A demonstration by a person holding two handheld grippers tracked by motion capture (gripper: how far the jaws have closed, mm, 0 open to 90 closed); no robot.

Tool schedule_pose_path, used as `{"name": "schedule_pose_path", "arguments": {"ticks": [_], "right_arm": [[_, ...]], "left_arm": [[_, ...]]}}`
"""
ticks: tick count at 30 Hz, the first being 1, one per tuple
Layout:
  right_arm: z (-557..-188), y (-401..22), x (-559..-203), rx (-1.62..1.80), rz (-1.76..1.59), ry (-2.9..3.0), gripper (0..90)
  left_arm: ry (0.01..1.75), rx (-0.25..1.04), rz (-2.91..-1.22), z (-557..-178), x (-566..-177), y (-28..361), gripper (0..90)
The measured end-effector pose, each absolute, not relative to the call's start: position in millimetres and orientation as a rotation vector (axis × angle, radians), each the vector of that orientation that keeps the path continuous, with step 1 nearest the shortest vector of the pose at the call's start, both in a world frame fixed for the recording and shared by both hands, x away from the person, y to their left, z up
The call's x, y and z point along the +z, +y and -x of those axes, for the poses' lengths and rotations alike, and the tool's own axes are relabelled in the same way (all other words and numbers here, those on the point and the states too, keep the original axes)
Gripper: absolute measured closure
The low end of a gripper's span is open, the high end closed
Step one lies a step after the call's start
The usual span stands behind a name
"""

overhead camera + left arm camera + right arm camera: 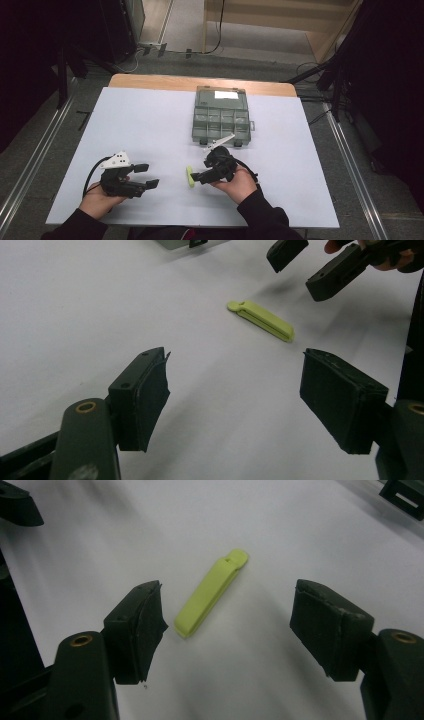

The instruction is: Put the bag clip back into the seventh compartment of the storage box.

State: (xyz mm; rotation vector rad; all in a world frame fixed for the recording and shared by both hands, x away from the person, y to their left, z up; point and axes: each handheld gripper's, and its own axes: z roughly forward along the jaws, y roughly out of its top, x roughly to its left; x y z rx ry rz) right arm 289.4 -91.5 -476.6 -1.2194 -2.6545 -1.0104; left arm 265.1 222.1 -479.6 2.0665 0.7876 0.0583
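Clip (211, 593), yellow-green, lying flat and untouched on the white table (150, 125) near the middle, just ahead of the right gripper (227, 625), jaws wide and empty; left gripper (235, 400) likewise wide open, empty, resting left; pickup not yet made.

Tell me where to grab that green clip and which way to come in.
Grip the green clip across its narrow width at mid-length, coming down from above. It lies flat on the white table, long and slim, so only its two long sides offer opposing faces. The right claw already stands open near it, probably wide enough to straddle it.
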Motion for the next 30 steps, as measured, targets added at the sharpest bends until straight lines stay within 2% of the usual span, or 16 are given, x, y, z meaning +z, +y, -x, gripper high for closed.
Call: {"name": "schedule_pose_path", "arguments": {"ticks": [16, 30], "right_arm": [[-290.2, -63.4, -487.3, -0.937, 1.210, -2.702, 35.1], [-287.4, -51.8, -492.4, -0.884, 1.211, -2.758, 45.4]], "left_arm": [[0.787, 0.056, -2.066, -265.0, -479.4, 222.5, 26.7], [0.785, 0.056, -2.066, -265.0, -479.4, 222.6, 26.7]]}}
